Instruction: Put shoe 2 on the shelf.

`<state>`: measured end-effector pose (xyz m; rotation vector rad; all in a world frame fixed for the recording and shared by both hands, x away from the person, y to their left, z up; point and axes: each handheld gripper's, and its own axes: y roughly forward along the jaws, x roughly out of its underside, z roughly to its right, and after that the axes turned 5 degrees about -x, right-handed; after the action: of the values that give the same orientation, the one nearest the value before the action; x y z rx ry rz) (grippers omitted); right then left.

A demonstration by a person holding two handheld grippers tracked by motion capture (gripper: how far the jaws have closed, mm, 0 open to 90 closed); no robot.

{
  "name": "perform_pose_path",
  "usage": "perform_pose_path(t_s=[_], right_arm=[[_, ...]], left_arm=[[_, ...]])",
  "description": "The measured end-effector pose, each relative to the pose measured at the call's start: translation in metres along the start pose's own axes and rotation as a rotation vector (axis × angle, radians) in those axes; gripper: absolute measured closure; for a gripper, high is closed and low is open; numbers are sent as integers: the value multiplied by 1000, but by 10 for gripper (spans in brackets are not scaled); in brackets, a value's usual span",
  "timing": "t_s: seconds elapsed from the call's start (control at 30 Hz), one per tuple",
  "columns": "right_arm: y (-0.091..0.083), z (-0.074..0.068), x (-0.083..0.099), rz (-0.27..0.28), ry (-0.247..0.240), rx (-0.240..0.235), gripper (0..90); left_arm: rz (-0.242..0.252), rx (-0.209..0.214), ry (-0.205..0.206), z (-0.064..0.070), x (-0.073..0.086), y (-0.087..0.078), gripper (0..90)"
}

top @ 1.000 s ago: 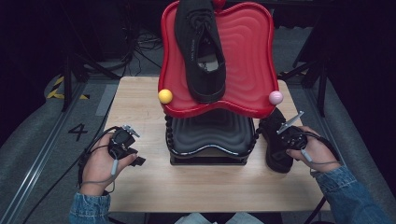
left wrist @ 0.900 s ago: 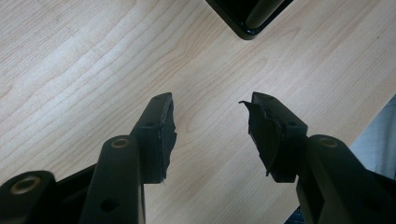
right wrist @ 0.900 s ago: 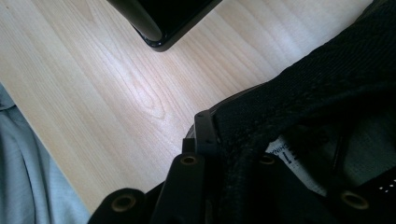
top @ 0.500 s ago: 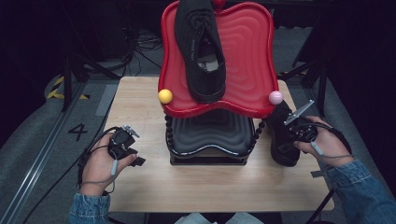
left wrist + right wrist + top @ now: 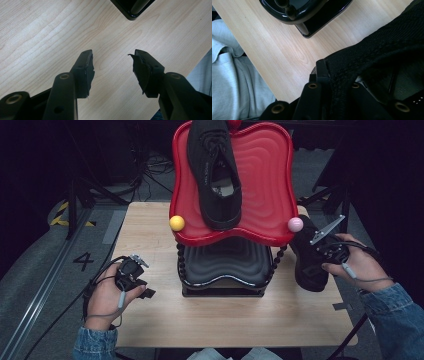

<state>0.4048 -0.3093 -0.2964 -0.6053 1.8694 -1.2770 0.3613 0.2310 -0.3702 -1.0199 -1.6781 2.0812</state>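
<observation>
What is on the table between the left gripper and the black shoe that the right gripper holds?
In the high view, the black lower tray of the rack stands between the left gripper and the black shoe.

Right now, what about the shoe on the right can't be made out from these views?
- High view: the held shoe is partly covered by the right tool and hand, so whether it touches the table is unclear.
- Right gripper view: the shoe's collar hides the far jaw, and the picture's edges cut off the rest of the shoe.
</observation>
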Motion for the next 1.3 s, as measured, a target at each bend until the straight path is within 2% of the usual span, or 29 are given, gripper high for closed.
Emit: perform_pose_path(t_s=[0.27, 0.8, 1.1, 1.3], right_arm=[[-24, -6, -7, 4, -7, 16, 873], [-79, -22, -22, 59, -9, 22, 869], [-106, -31, -31, 76, -20, 54, 870], [-123, -34, -36, 99, -26, 45, 870]], left_arm=[[-1, 0, -7, 0, 1, -1, 507], [-2, 4, -2, 1, 0, 0, 506], [-9, 8, -3, 0, 0, 1, 507], [-7, 5, 3, 1, 0, 2, 506]])
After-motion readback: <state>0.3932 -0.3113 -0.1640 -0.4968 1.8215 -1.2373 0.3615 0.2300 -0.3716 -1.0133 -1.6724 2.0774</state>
